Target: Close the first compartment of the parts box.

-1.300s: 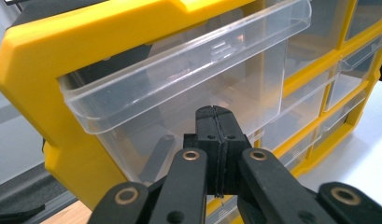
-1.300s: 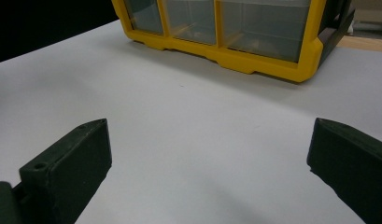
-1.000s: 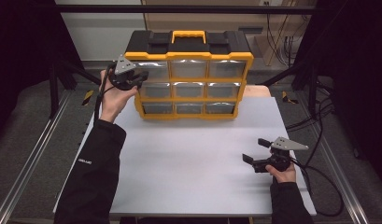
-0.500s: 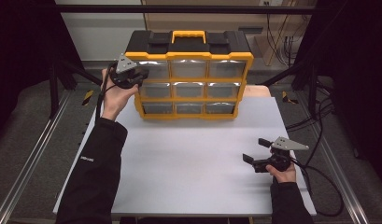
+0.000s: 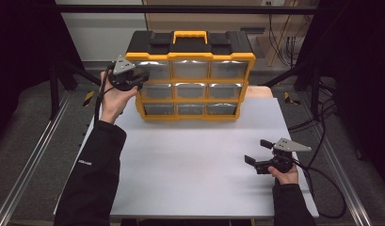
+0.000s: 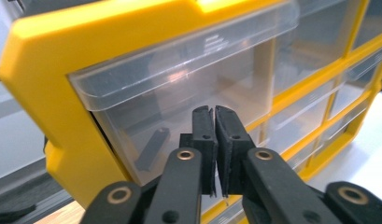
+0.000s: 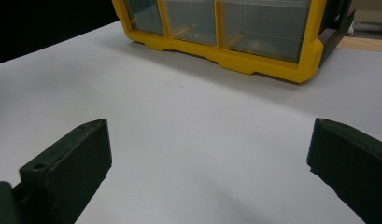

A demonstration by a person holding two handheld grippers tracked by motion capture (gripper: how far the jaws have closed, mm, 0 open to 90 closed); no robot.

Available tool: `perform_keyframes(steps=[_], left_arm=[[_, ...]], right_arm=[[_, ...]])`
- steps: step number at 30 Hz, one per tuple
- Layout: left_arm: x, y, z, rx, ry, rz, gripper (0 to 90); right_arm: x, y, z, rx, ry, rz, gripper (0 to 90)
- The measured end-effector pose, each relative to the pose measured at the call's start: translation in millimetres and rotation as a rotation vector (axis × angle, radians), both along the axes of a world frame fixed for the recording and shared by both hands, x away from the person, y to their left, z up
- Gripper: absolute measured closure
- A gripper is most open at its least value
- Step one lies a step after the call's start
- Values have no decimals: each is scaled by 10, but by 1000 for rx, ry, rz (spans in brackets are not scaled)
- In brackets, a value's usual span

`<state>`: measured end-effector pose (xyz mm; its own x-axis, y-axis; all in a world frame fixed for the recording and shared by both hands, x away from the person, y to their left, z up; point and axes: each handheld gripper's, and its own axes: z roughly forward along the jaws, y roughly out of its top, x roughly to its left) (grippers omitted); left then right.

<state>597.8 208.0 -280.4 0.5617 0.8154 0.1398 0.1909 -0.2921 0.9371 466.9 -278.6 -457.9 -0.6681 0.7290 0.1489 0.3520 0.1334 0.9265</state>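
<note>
Pressing at the top-left drawer of the organizer, the left tool has its jaws together, pinching nothing; the right tool rests spread in front of the organizer. Step 1 — opening that drawer — next needs a hold on its lip.

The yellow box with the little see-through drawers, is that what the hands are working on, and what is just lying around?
Part of the job:
- yellow drawer box
- its top left drawer
- left gripper, shut, at that drawer's front
- right gripper, open, waiting above the table

Just there:
- white table
- cables on the floor at the right
</note>
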Motion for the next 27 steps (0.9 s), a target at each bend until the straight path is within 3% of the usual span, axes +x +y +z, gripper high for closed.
perform_keyframes(steps=[4, 7, 9, 17, 27], left_arm=[[-94, 13, 15, -26, 3, -13, 769], [-160, 33, 10, -38, 0, -19, 620], [-212, 38, -10, -59, 27, -25, 541], [-392, 75, -106, -97, 55, -71, 194], [-622, 151, -299, -103, 68, -106, 49]], right_arm=[[-1, 2, 0, 2, 0, 2, 6], [-1, 0, 2, 3, -1, 2, 6], [-2, 1, 3, 4, 0, 1, 6], [-2, 5, 0, 3, 3, 4, 6], [0, 5, 1, 5, 0, 1, 6]])
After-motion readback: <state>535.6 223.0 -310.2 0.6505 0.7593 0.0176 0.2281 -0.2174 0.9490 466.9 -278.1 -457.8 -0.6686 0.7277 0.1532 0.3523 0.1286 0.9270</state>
